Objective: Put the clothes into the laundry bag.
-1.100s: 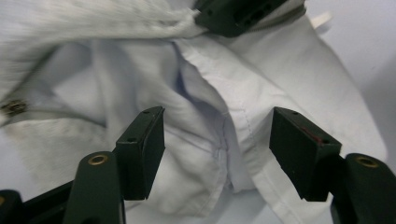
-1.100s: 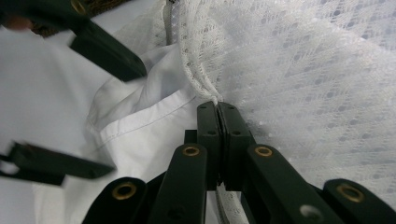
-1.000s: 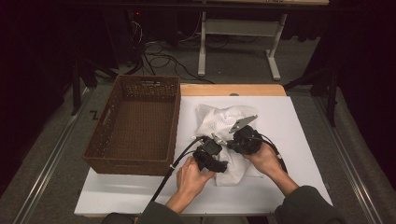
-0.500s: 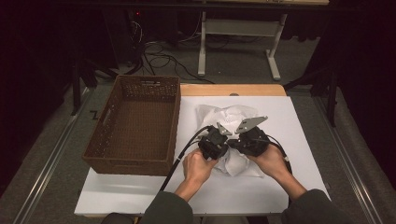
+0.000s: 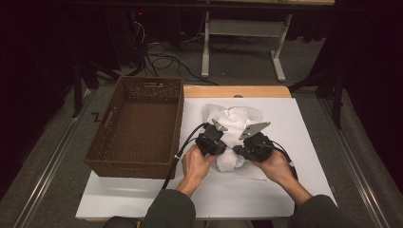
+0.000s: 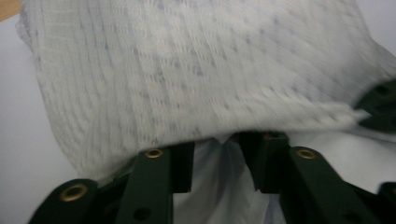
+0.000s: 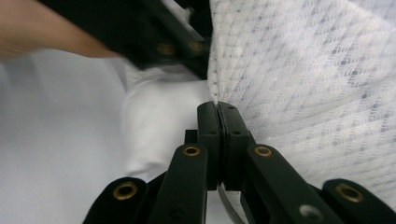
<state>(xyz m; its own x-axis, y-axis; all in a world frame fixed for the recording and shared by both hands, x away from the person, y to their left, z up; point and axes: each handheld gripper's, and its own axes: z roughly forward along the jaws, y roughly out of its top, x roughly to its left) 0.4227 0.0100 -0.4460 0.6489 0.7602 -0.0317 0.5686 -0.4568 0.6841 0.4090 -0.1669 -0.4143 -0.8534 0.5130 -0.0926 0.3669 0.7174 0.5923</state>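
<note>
Seen close up: right gripper (image 7: 218,109) clamped on white knit cloth's (image 7: 308,88) edge, left gripper (image 6: 215,161) just parted beneath it; from above, on white table (image 5: 304,118) beside wicker basket (image 5: 138,126), cable-strewn floor (image 5: 161,61) beyond.

1. The left tool (image 5: 216,137) is black, with a grey three-cornered plate on top and a black cable trailing toward 7 o'clock.
2. The right tool (image 5: 244,146) is black too, with a larger grey plate.
3. Brass-ringed screw holes dot the black jaw links.
4. Both sleeves (image 5: 168,211) are dark grey-green.
</note>
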